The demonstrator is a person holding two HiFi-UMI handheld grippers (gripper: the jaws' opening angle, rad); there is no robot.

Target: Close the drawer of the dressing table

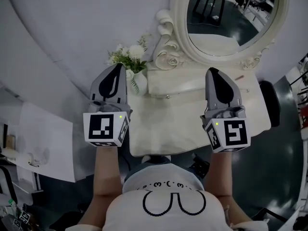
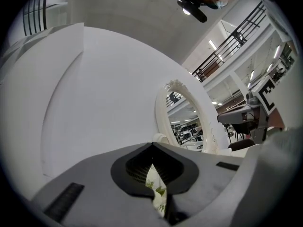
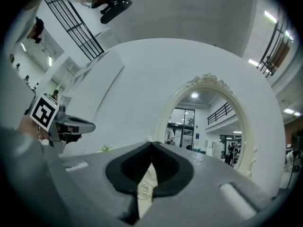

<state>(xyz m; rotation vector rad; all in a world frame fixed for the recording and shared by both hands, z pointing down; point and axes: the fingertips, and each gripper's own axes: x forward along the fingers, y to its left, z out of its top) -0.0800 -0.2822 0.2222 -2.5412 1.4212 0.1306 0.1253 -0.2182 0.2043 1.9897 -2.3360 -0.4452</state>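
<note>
The white dressing table (image 1: 178, 124) stands below me, with an oval mirror (image 1: 226, 18) at its back. A low drawer unit (image 1: 175, 83) with a small knob (image 1: 167, 96) sits under the mirror; I cannot tell whether any drawer stands out. My left gripper (image 1: 117, 67) is held in the air over the table's left edge, jaws together and empty. My right gripper (image 1: 211, 71) hovers over the right part of the tabletop, also shut and empty. In the left gripper view the left gripper (image 2: 152, 145) faces the mirror (image 2: 187, 122). The right gripper (image 3: 151, 144) faces the mirror (image 3: 208, 126) too.
A vase of white flowers (image 1: 127, 54) stands at the table's back left, just beyond the left gripper. A dark seat (image 1: 272, 102) is beside the table's right end. A white board (image 1: 48, 143) lies at the left. A curved white wall (image 1: 72, 28) backs the table.
</note>
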